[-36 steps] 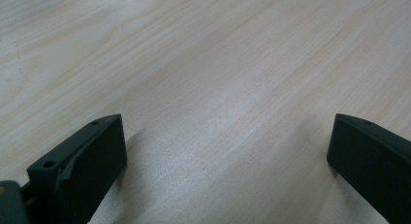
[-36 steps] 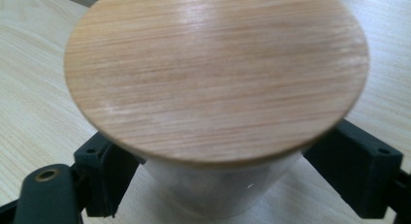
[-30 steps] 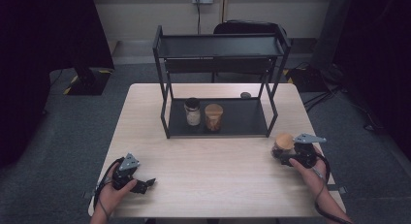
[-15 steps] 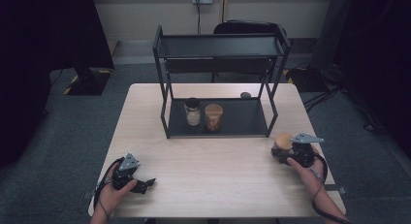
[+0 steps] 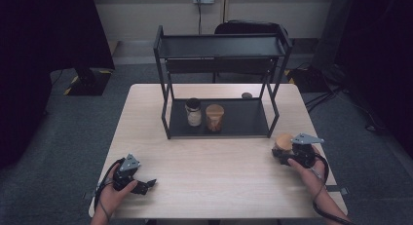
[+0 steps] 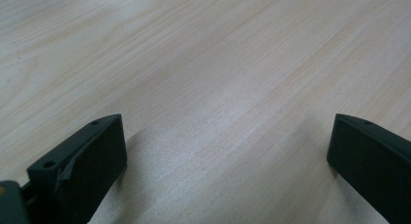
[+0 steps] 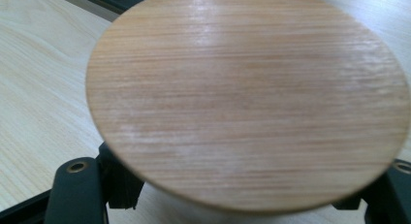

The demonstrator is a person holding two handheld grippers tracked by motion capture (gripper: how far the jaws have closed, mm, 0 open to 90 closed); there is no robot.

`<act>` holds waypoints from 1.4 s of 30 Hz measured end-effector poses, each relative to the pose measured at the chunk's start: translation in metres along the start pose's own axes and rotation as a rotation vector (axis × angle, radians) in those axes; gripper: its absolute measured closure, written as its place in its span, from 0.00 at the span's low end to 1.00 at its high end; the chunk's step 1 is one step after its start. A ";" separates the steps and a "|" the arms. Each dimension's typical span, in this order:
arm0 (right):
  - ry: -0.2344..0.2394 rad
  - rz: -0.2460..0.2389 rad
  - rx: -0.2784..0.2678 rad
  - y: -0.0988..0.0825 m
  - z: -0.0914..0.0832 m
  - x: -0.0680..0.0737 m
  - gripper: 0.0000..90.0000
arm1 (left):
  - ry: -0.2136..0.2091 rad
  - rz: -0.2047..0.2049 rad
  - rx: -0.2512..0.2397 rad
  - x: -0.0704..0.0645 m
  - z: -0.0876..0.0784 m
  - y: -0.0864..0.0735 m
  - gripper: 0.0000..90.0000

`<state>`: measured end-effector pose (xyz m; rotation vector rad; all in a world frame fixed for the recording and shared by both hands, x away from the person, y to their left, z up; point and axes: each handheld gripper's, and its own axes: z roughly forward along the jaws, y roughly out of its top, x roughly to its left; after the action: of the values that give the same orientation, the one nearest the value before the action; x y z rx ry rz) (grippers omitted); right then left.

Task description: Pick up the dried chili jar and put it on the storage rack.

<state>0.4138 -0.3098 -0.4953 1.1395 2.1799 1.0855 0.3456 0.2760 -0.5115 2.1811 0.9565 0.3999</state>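
1. From the high view, we are seeing the whole bench (image 5: 214, 181): the right gripper (image 5: 285, 154) is sitting near the right edge, and the left gripper (image 5: 146, 184) is lying near the front left corner, well apart from it.
2. We are holding a jar with a wooden lid (image 5: 283, 142) in the right gripper; the high view is showing it standing on the bench in front of the rack's right end.
3. The right gripper view is bringing that lid (image 7: 247, 98) up close: the wood grain is running across it, and the black jaws are pressing in on the jar's body below the lid on both sides. The jaws have just been closing, and they are now clenched on the jar.
4. The left gripper view is showing us bare bench (image 6: 203, 78) between two jaws standing wide apart, so that gripper is released and grasping nothing.
5. The high view is also giving us a black metal rack (image 5: 221, 45) at the back of the bench, with two more jars side by side on its lower shelf: a dark-lidded jar (image 5: 193, 112) on the left and a brown jar (image 5: 215, 117) just beside it.
6. A small dark round thing (image 5: 247, 95) is lying on the bench behind the rack; we cannot tell what it is.
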 end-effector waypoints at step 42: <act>0.126 -0.046 0.016 0.041 0.022 0.036 0.28 | 0.000 0.000 0.000 0.000 0.000 0.000 0.00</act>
<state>0.4283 -0.2561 -0.4764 1.0478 2.3030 1.1499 0.3456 0.2760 -0.5114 2.1816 0.9563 0.3998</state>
